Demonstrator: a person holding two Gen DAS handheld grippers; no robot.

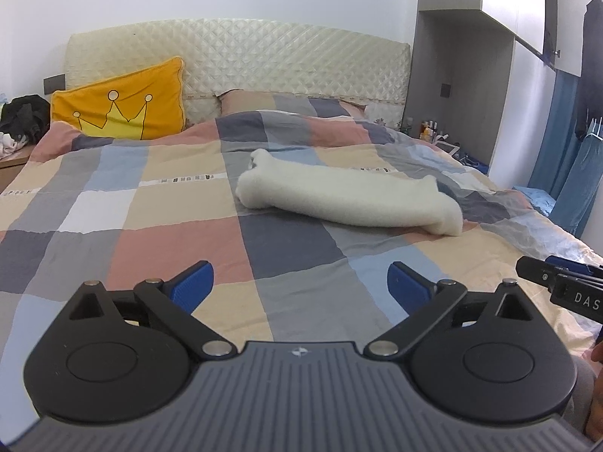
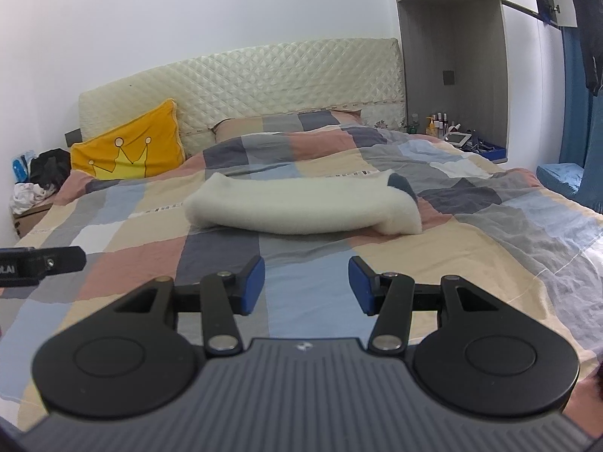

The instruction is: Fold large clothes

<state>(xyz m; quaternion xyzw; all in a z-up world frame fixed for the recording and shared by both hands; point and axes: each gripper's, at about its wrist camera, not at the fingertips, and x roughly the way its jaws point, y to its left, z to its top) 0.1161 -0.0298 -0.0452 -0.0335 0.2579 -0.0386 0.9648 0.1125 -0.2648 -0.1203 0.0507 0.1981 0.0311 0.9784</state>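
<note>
A cream fleece garment [image 1: 350, 197] lies folded into a long roll across the middle of the checked bedspread [image 1: 158, 203]. In the right wrist view the same garment [image 2: 301, 205] sits straight ahead, with a grey patch showing at its right end. My left gripper [image 1: 299, 282] hovers over the near part of the bed, jaws wide apart and empty. My right gripper [image 2: 306, 282] is also short of the garment, its blue pads [image 2: 253, 282] apart with nothing between them. Each gripper shows at the edge of the other's view.
A yellow crown cushion [image 1: 120, 105] leans on the quilted headboard [image 1: 241, 56]. Dark clothes [image 1: 24, 116] pile on the left bedside table. Bottles and a tablet [image 2: 458, 137] crowd the right bedside niche. Blue curtains and hanging clothes [image 1: 591, 75] stand at the right.
</note>
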